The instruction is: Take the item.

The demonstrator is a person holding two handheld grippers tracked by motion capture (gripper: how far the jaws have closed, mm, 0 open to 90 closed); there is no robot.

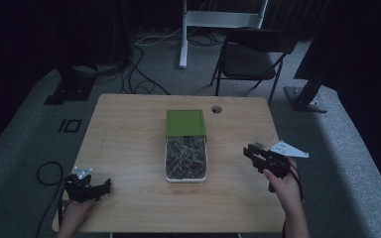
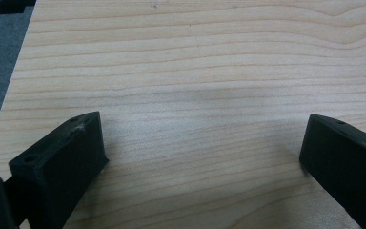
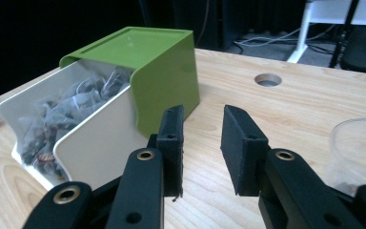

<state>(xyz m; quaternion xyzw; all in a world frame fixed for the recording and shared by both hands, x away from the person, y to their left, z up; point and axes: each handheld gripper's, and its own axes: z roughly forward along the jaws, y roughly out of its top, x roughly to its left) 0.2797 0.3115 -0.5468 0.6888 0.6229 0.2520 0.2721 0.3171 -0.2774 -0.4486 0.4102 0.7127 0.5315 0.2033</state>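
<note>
A green box (image 1: 185, 122) stands at the middle of the wooden table (image 1: 129, 144), and its white drawer (image 1: 185, 158) is pulled out toward me, full of small clear sachets. In the right gripper view the green box (image 3: 157, 62) and the drawer (image 3: 90, 138) are just left of my right gripper (image 3: 202, 119), whose jaws stand a little apart with nothing between them. From above, the right gripper (image 1: 250, 151) hovers right of the drawer. My left gripper (image 1: 106, 187) rests near the table's front left corner; its jaws (image 2: 202, 138) stand wide apart over bare wood.
A clear plastic cup (image 3: 357, 148) stands on the table just right of the right gripper. A round cable hole (image 1: 216, 109) lies behind the box. Beyond the table are a folding chair (image 1: 250, 59), a white stand and floor cables (image 1: 47, 173).
</note>
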